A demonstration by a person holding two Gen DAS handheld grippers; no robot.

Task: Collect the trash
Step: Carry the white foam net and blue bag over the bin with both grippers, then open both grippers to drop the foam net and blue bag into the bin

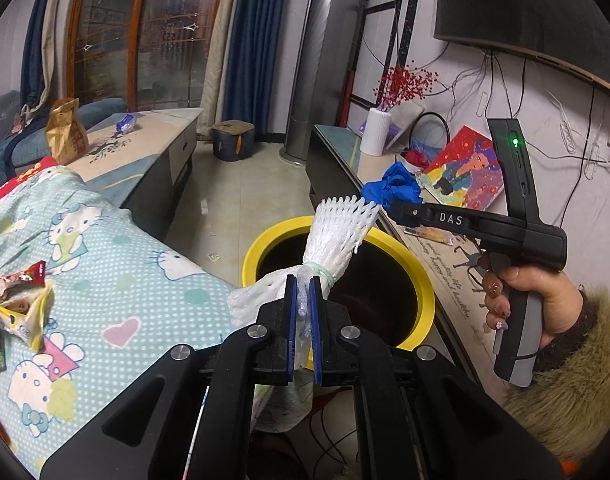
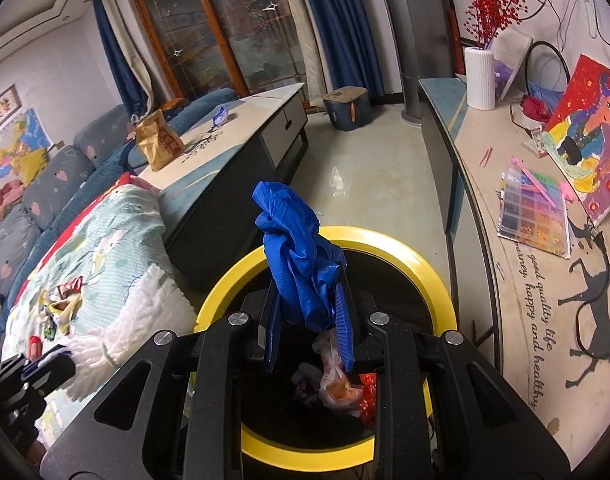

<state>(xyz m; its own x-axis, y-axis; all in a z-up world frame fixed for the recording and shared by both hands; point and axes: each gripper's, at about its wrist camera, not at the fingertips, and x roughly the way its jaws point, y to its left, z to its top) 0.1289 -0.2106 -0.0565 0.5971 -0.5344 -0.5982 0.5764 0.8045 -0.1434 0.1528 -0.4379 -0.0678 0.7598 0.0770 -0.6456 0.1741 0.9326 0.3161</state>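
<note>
Foam net (image 1: 337, 236) is pinched at its tied neck by the left gripper (image 1: 303, 320), jaws nearly closed on it, bundle held near the bin's near rim and leaning over the opening. Blue glove (image 2: 297, 256) is clamped in the right gripper (image 2: 305, 320), jaws narrowly parted around the crumpled rubber, hanging right above the bin (image 2: 385, 240). Bin is yellow-rimmed, dark inside, with wrappers (image 2: 337, 380) already at the bottom. Step in hand is judged to be the drop of both pieces. To do it well, each load should be brought fully inside the rim before release; the net sits closer to the rim edge and should be carried further toward the centre so it is not caught on the yellow lip. Jaws should be opened wide, since glove rubber may cling to the pads and a small shake may be needed. More wrappers (image 1: 17, 300) are left on the blanket (image 1: 125, 280) to the left of the bin. A paper bag (image 1: 65, 132) and a blue packet (image 1: 125, 123) remain on the desk (image 1: 161, 128) beyond.
</note>
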